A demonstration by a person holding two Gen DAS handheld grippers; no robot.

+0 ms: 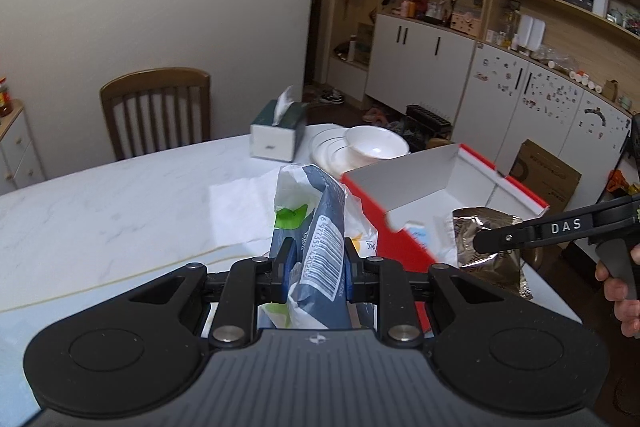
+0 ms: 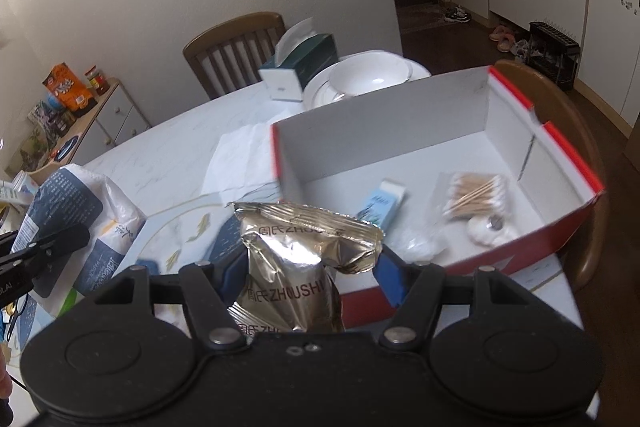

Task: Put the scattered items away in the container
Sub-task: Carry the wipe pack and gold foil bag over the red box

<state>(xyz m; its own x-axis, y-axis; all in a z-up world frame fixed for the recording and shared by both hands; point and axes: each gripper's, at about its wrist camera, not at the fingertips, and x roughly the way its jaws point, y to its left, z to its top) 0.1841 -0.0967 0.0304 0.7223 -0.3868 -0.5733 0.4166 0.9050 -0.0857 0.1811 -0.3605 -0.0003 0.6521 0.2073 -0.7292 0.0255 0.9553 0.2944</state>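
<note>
In the left wrist view, the left gripper (image 1: 316, 267) is clamped on a blue-and-white packet (image 1: 320, 239), held clear of the table (image 1: 120, 211); the red box (image 1: 404, 195) lies ahead and to its right, ready to receive it. In the right wrist view, the right gripper (image 2: 308, 279) grips a gold foil packet (image 2: 296, 267) by its sides, with the box directly ahead and already containing cotton swabs (image 2: 476, 195).

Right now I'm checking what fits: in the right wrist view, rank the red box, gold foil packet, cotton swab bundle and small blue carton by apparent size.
1. Red box
2. Gold foil packet, enlarged by nearness
3. Cotton swab bundle
4. Small blue carton, close to the swabs
</note>
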